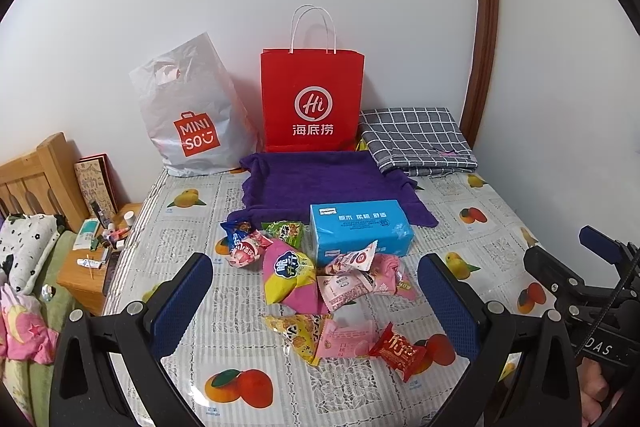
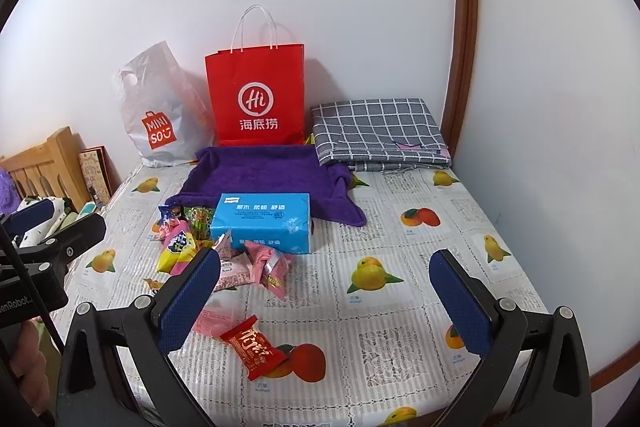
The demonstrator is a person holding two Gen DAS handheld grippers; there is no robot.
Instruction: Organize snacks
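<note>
left wrist view, sweeping left to right: miniso bag (image 1: 188,115) at the back wall, red paper bag (image 1: 312,99) next to it, checked cloth (image 1: 416,139) folded in the corner. in front, a purple towel (image 1: 320,183), then the blue tissue box (image 1: 360,229) with the snack packets (image 1: 320,279) heaped against its near side on the fruit-print table (image 1: 180,247). left tool (image 1: 316,299) hangs wide open over the heap, holding nothing. right tool (image 2: 324,295) gapes too, empty, a red candy (image 2: 252,347) lying just by its left finger.
</note>
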